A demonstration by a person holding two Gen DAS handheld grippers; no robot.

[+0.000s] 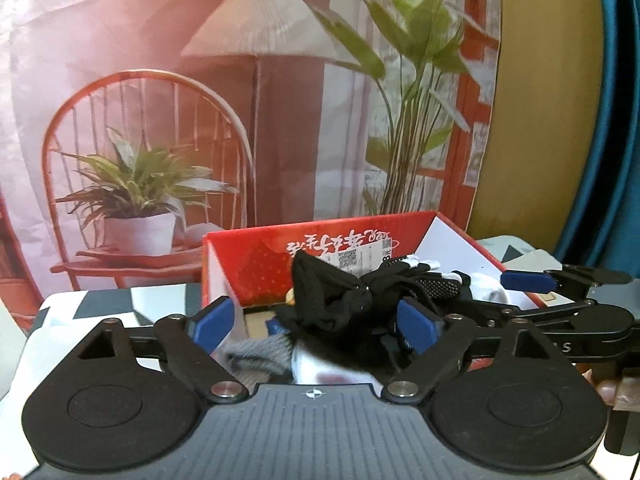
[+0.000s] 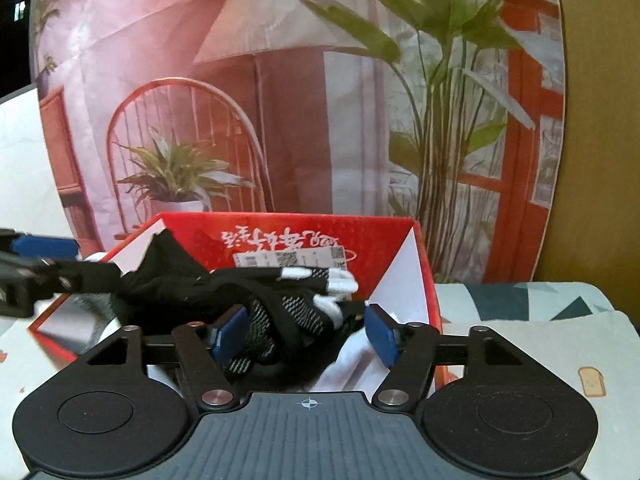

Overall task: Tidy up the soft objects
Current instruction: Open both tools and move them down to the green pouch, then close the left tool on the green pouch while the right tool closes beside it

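Observation:
An open red cardboard box (image 1: 256,252) (image 2: 384,240) stands on the patterned cloth and holds a pile of soft things. On top lies a black knit sock (image 1: 328,296) (image 2: 168,276), tangled with a black-and-white dotted glove (image 1: 436,284) (image 2: 296,312). A grey sock (image 1: 256,356) and white cloth (image 1: 328,372) (image 2: 360,364) lie under them. My left gripper (image 1: 316,326) is open over the near edge of the box, its blue pads either side of the black sock. My right gripper (image 2: 304,338) is open with the glove between its pads; it also shows in the left wrist view (image 1: 532,280).
A printed backdrop (image 1: 200,80) of a chair, lamp and plants hangs close behind the box. A blue curtain (image 1: 616,120) is at the far right. The cloth (image 2: 540,320) spreads right of the box.

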